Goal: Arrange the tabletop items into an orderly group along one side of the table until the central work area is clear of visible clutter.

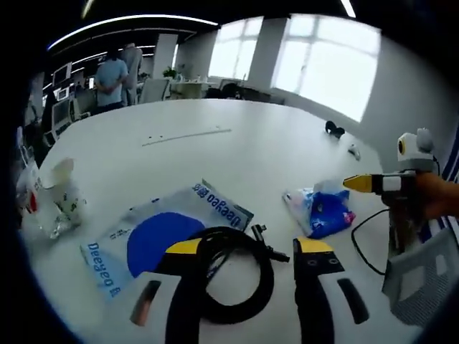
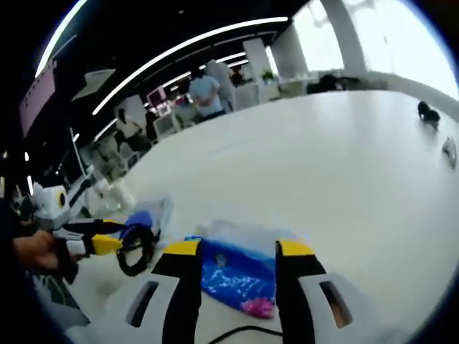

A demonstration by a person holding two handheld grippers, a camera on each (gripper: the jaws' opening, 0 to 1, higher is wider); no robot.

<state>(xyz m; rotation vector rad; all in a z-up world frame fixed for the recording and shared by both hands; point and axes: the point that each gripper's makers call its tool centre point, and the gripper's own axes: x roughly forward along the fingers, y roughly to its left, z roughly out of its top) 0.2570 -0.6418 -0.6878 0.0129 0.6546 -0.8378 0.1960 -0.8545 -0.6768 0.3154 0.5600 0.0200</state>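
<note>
My left gripper (image 1: pixel 248 247) is open, its jaws set wide on either side of a coiled black cable (image 1: pixel 240 287) that lies on the white table (image 1: pixel 215 158). Part of the coil overlaps the left jaw. A blue and white plastic bag (image 1: pixel 154 233) lies flat under and behind the coil. My right gripper (image 2: pixel 238 249) is also open, with a crinkled blue snack packet (image 2: pixel 233 279) on the table between its jaws. The packet (image 1: pixel 324 211) sits right of the coil, and the right gripper (image 1: pixel 367 183) hovers just beyond it. The left gripper (image 2: pixel 107 238) shows beside the coil (image 2: pixel 136 252).
A crumpled clear bag with a paper cup (image 1: pixel 57 201) sits at the left edge. A small black object (image 1: pixel 333 129) and a white one (image 1: pixel 351 149) lie far right. A thin black wire (image 1: pixel 364 247) runs near a grey chair (image 1: pixel 423 276). A person (image 1: pixel 111 79) stands beyond the table.
</note>
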